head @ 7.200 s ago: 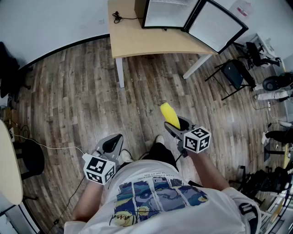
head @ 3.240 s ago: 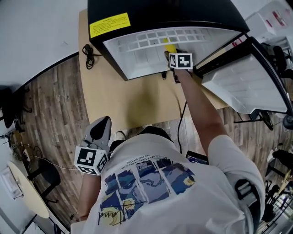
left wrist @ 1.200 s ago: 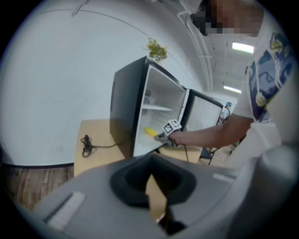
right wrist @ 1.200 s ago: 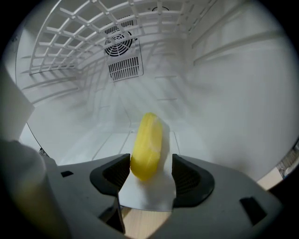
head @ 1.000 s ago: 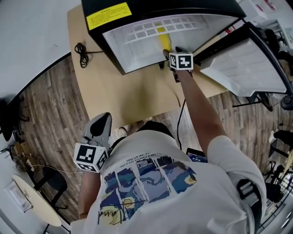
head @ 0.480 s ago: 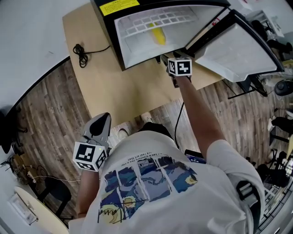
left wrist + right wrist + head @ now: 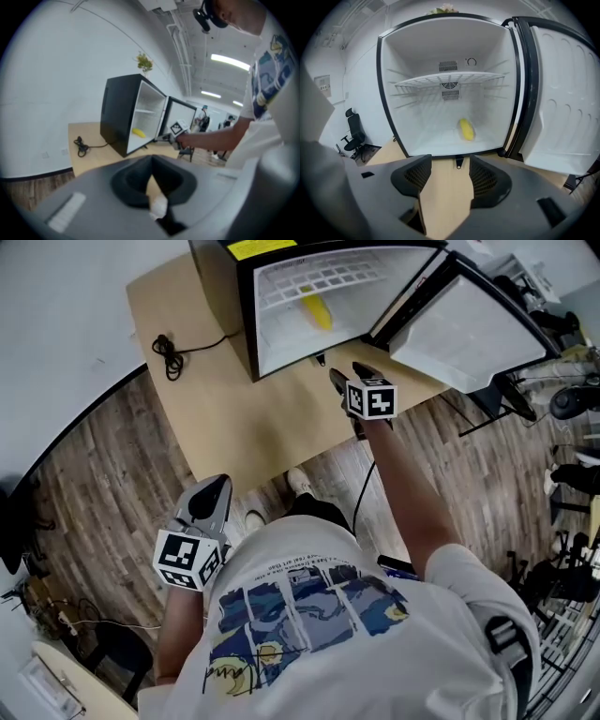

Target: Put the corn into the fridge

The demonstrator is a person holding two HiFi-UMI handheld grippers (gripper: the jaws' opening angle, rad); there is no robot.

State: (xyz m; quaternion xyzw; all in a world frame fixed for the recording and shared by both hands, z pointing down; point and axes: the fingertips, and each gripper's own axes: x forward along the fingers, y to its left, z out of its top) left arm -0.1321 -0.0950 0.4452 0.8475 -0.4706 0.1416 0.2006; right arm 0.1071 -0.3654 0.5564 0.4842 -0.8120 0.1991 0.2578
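Wooden table (image 7: 234, 399): pale top at 12 o'clock from the person in the head view, with bare board toward its front edge.
Floor (image 7: 103, 484): dark wood-look planks, spreading from 9 o'clock round to 3 o'clock.
Wall (image 7: 66, 296): plain white, at 10 o'clock behind the table.
Fridge (image 7: 242, 306): small, black outside and white inside, standing on the table's far part.
Door (image 7: 469, 320): swung wide open toward 2 o'clock.
Shelf (image 7: 450, 78): white wire, across the upper half of the fridge.
Corn (image 7: 466, 129): yellow, lying on the fridge's bottom below the shelf, touched by neither gripper.
Cable (image 7: 169, 351): black, bundled on the table at 9 o'clock of the fridge.
Plant (image 7: 144, 61): small, on the fridge's top.
Chair (image 7: 354, 126): black office chair at 9 o'clock in the right gripper view, on the floor beyond the table.
Right gripper (image 7: 345, 373): over the table just in front of the open fridge, jaws apart with only table top between them.
Left gripper (image 7: 211, 502): low at 7 o'clock beside the person, over the floor, jaws together and holding nothing.
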